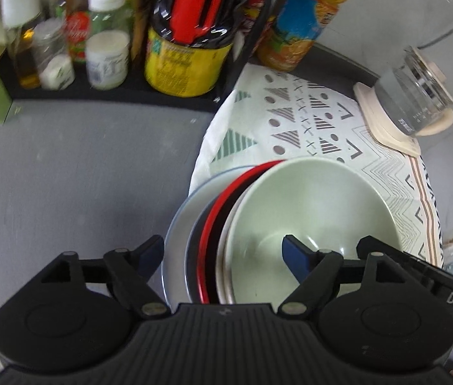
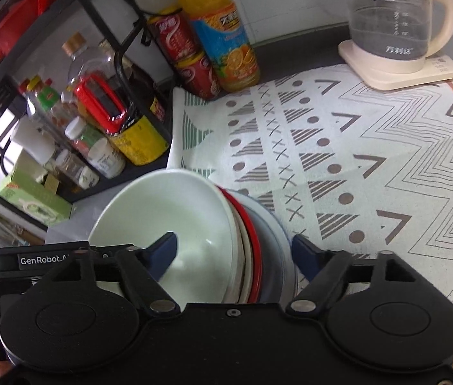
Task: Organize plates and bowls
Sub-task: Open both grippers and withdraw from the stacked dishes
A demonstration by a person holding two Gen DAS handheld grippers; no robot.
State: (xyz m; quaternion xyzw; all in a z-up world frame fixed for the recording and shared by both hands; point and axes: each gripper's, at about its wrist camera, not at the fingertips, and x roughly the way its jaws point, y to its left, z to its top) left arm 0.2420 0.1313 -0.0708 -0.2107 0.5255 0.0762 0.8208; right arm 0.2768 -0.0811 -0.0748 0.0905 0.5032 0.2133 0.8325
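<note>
**Kid:** Bowls and plates are all in one stack (image 1: 258,224), right? Who has it?

**Helper:** Both tools do. The left tool (image 1: 223,250) has one blue finger (image 1: 297,256) inside the green bowl (image 1: 316,205) and the other outside the stack. The right tool (image 2: 233,250) bites the same way from the other side. Each tool is held fairly wide, pinching the whole stack.

**Kid:** What is in the stack?

**Helper:** The green bowl on top, then a pale dish, a red and black one, and a grey-blue plate (image 2: 274,240) outermost.

**Kid:** Where is it?

**Helper:** It tilts on edge, at the border of the patterned cloth (image 2: 371,176) and the bare grey desk (image 1: 82,166). The rack of bottles (image 2: 98,122) stands behind.

**Kid:** So which step is this?

**Helper:** I think it is carrying the stack. Next, both tools should move together and set it down flat, slowly, so nothing slips.
</note>
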